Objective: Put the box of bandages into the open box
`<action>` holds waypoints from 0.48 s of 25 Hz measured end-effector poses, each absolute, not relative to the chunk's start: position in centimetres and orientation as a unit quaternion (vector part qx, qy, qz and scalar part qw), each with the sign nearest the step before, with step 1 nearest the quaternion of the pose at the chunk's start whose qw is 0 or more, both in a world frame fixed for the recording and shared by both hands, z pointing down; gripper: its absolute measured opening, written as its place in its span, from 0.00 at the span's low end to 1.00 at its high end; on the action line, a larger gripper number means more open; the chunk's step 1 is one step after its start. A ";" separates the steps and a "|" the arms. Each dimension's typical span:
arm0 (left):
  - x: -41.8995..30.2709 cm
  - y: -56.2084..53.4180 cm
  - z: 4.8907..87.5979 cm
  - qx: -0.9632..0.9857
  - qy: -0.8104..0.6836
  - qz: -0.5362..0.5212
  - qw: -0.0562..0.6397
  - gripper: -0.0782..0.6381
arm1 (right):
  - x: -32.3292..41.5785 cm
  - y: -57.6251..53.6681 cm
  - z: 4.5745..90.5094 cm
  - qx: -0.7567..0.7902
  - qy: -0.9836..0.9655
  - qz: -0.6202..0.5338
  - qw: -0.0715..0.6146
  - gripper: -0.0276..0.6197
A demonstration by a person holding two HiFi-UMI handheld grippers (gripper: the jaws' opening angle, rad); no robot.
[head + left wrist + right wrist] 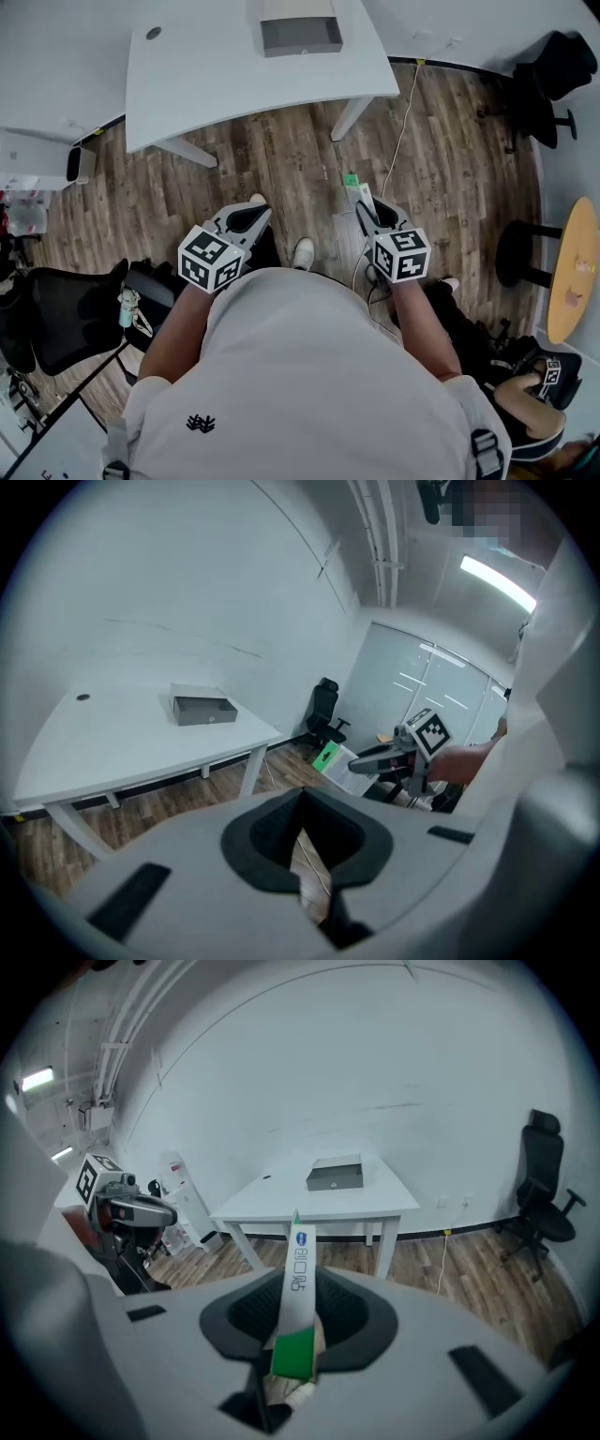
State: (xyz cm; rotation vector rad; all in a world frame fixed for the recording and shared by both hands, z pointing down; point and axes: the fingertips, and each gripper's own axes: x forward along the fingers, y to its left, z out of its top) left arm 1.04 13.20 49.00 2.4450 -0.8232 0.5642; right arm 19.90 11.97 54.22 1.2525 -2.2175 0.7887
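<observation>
The box of bandages (298, 1290), a slim white carton with a green end, stands edge-on between the jaws of my right gripper (296, 1335), which is shut on it. In the head view the carton (360, 193) sticks forward from that gripper (367, 208) over the wooden floor. The open box (300, 30) is grey and sits on the far side of the white table (206, 75), well ahead of both grippers. My left gripper (249, 217) hangs beside the right one, jaws together with nothing in them. From the left gripper view the open box (202, 708) is far off.
A white cable (403, 131) runs across the floor past the table leg. Black office chairs stand at the far right (548, 84) and near left (66, 314). A round wooden table (574, 272) is on the right. Another person (525, 403) sits at the lower right.
</observation>
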 end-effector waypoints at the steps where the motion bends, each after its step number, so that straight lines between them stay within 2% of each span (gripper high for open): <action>1: 1.0 12.2 49.0 0.899 -0.299 0.203 0.246 0.12 | 20.2 10.8 54.1 0.466 -0.803 0.290 0.232 0.19; 12: -2.4 2.7 47.8 0.925 -0.250 0.185 0.221 0.12 | 18.6 1.5 52.0 0.528 -0.764 0.304 0.210 0.19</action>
